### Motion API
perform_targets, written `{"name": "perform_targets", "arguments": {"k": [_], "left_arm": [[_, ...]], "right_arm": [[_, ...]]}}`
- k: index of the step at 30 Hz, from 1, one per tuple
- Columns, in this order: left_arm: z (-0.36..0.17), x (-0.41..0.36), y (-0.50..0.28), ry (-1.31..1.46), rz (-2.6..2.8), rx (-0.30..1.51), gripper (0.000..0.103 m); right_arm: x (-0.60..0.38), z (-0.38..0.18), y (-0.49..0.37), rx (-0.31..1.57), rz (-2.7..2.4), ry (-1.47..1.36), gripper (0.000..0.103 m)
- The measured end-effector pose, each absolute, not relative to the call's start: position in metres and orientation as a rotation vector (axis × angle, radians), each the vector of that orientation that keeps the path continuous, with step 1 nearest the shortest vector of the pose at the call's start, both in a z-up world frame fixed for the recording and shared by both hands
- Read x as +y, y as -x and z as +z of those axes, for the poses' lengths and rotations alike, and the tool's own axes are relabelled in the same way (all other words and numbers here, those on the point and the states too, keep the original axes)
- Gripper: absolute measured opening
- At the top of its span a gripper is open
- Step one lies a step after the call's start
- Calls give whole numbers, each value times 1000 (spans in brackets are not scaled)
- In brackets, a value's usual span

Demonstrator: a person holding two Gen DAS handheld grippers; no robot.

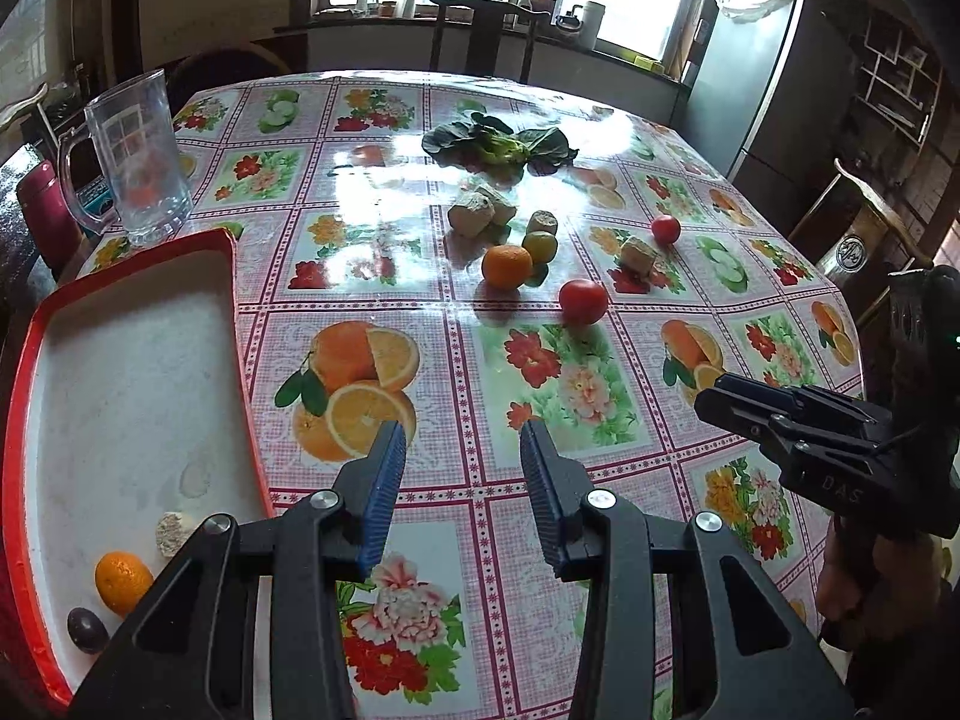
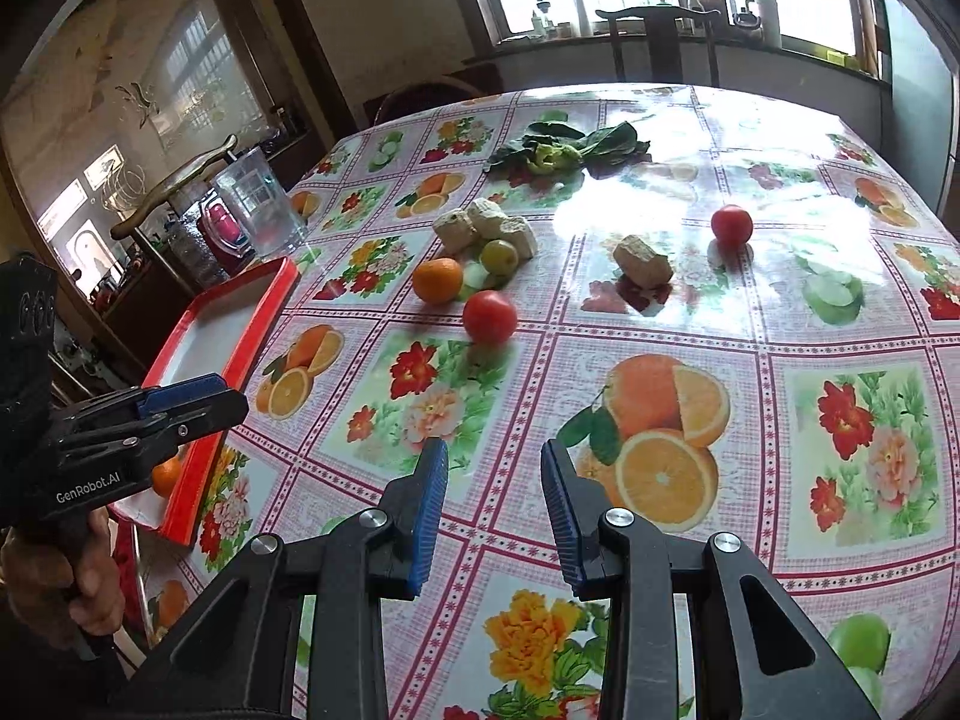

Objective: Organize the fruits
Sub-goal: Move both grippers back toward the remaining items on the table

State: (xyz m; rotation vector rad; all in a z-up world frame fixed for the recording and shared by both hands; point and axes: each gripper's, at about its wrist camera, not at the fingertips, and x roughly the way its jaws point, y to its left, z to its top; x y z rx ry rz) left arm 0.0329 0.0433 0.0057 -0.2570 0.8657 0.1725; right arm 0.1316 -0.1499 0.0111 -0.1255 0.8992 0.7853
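A kitchen with bright windows holds a surface (image 1: 372, 276) under a glossy cloth printed with flowers and oranges. At nine o'clock in the left wrist view lies a red-rimmed tray (image 1: 120, 372), holding an orange (image 1: 122, 581), a dark round fruit (image 1: 87, 630) and a pale chunk (image 1: 171, 533). Toward twelve o'clock on the cloth sit a loose orange (image 1: 506, 266), a green fruit (image 1: 540, 246), a near tomato (image 1: 583, 301), a far tomato (image 1: 666, 229), pale chunks (image 1: 480, 213) and leafy greens (image 1: 498, 144). A glass mug (image 1: 141, 162) stands at ten o'clock. The left gripper (image 1: 462, 450) and right gripper (image 2: 495, 474) hang above the cloth, jaws parted, nothing between them.
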Motion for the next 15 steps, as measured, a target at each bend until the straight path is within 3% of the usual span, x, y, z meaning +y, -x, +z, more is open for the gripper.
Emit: {"name": "perform_targets", "arguments": {"k": [15], "left_arm": [[-11, 50, -106, 262, 143, 906, 38]], "right_arm": [[-148, -4, -215, 919, 689, 139, 34]]}}
